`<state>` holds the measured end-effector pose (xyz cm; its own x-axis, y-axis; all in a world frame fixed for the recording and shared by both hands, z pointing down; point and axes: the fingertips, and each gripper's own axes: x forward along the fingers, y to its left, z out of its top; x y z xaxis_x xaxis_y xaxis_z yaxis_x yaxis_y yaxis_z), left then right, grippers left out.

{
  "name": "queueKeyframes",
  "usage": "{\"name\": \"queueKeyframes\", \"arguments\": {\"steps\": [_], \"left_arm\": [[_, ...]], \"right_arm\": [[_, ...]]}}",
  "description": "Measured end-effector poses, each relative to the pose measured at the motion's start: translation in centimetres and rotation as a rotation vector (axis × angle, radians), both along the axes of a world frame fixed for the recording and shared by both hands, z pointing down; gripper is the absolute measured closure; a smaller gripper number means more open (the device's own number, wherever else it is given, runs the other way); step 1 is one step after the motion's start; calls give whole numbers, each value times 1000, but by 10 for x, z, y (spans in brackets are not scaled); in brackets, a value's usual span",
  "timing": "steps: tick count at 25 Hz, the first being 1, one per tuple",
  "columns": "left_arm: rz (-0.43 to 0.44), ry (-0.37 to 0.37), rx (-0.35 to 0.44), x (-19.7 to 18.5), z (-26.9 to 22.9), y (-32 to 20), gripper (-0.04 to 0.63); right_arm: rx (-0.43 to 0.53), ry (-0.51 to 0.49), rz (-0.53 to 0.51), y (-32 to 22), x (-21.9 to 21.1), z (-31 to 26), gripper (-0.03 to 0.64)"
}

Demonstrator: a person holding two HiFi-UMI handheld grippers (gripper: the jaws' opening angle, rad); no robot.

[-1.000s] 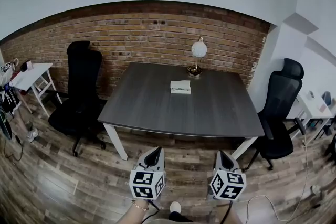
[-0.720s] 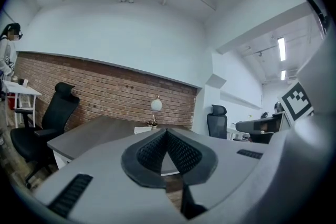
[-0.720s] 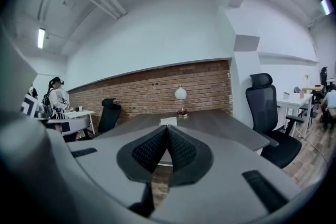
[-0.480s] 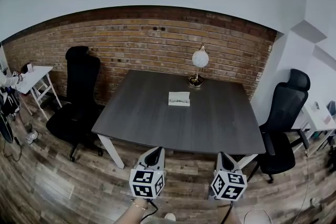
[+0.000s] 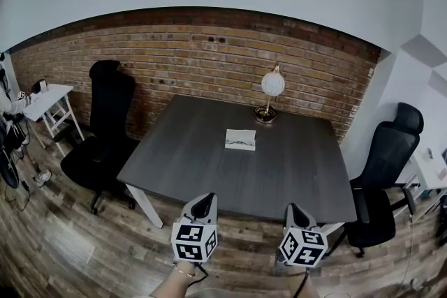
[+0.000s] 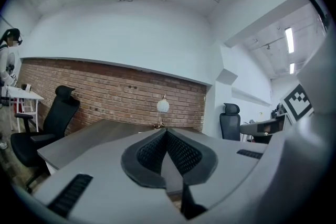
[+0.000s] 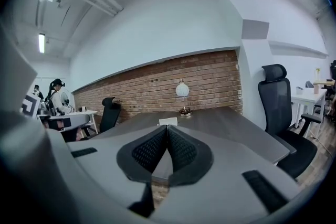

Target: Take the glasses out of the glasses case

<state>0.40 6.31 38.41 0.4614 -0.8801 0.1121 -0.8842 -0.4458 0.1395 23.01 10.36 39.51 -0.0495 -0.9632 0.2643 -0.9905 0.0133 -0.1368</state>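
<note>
A white glasses case (image 5: 240,139) lies open in the middle of the dark grey table (image 5: 188,164), with thin-framed glasses resting in it. In the right gripper view the case (image 7: 168,121) shows as a small white shape just above the jaw tips. Both grippers hang in the air short of the table's near edge, well away from the case. My left gripper (image 5: 204,200) is shut and holds nothing; its view (image 6: 166,131) shows the pads pressed together. Likewise, my right gripper (image 5: 292,208) is shut and holds nothing, its pads meeting (image 7: 167,127).
A globe lamp (image 5: 271,87) stands at the table's far edge by the brick wall. One black office chair (image 5: 105,129) is left of the table and another (image 5: 387,171) is right of it. A small white side table (image 5: 49,98) and a person (image 6: 8,60) are at far left.
The table and case have come nearer and shifted slightly right in the head view. Both grippers stay shut and hold their place in the frame.
</note>
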Motion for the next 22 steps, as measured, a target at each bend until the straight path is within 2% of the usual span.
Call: {"name": "queueKeyframes", "arguments": {"steps": [8,14,22], "left_arm": [[-13,-17,-26,3,11,-20,578],[-30,-38,-18,6,15,-35,578],[-11,-23,-8,18,19,-72,578]], "right_arm": [[-29,-15,-22,-23,3,12,584],[-46,-33,-7,-34,10,23,584],[-45,-49,35,-64,30,29,584]]}}
